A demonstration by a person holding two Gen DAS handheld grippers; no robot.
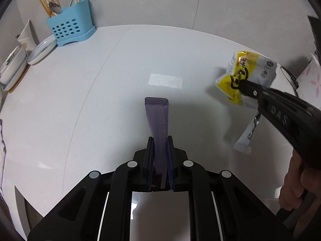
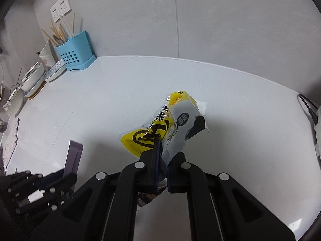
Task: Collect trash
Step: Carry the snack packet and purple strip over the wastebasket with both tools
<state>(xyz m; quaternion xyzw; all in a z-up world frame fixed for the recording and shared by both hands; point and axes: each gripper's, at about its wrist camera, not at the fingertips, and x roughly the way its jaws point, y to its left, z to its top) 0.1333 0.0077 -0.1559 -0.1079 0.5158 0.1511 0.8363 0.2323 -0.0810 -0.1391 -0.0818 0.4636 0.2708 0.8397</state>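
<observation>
Both hands loaded, both pieces of trash clear of the bench (image 1: 80,100)

Left tool (image 1: 159,140): nearly closed, pinching a flat purple sachet (image 1: 156,116) by its lower end, long axis running straight out along the fingers, free end pointing away toward the back wall. Same sachet visible at lower left from the right wrist (image 2: 74,156), beside the left tool's body.

Right tool (image 2: 162,156): clamped tight on a crumpled yellow-and-white wrapper (image 2: 170,124), gripped near its lower edge, bulk of the wrapper fanning up and forward past the fingertips. From the left wrist, same wrapper (image 1: 246,76) off to the right and a little farther out, hanging in the air with a torn white strip (image 1: 245,138) dangling below the right tool (image 1: 243,88).

No bin or bag visible in either view, so direction of the drop-off unknown. Judging from here: pick-up finished for these two items, carry and release remaining. Key relation for that release: each piece projecting ahead of its own tool, so the fingertips need to sit behind and above the opening, not over it. Wrapper loose and light, likely to cling or flutter on release; sachet stiffer, likely to fall clean.

Blue utensil caddy (image 1: 70,28) and stacked dishes (image 1: 40,48) at the far left corner, well apart from both tools
</observation>
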